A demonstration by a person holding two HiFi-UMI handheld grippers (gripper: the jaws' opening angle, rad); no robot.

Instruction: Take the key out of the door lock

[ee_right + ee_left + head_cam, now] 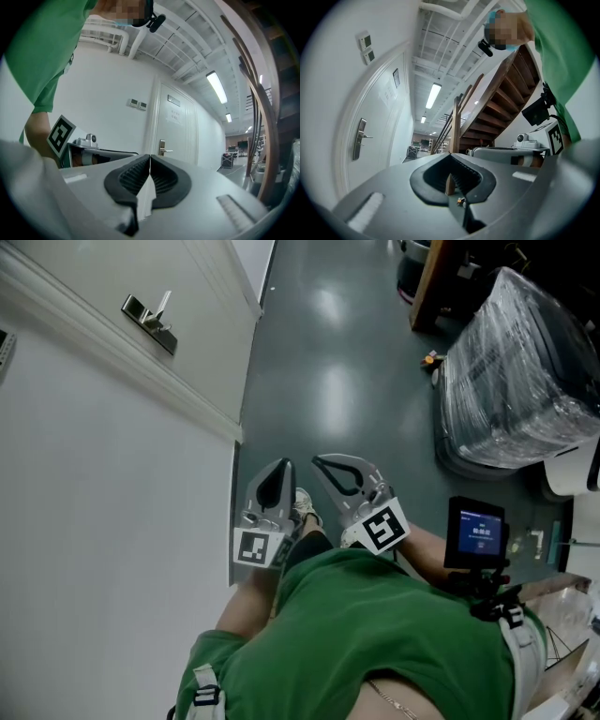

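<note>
1. Left gripper (450, 158): fingers clenched tip to tip and holding nothing. Only background shows through the gap behind the pads.
2. Right gripper (149, 158): fingers also clenched, with a thin slit between the pads, and empty.
3. You hold both grippers level and side by side in front of your body, above the floor (328, 381). Neither touches anything.
4. The door (202, 306) is well apart from both grippers, ahead and to your left.
5. The lock plate (141, 310) and handle (161, 306) sit by the door's near edge. The key is too small to make out in any view; by my guess it sits in the plate near the handle.
6. The step in hand looks like the approach, and no removal has started.
7. To do it well:
   - Pick one gripper and spread its fingers before you reach the plate.
   - Come in level and square to the door face.
   - Pinch the key's head flat between the pads.
   - Turn it to its release position if it resists, then pull straight out without levering.
8. Keep the spare gripper clear of the handle.
</note>
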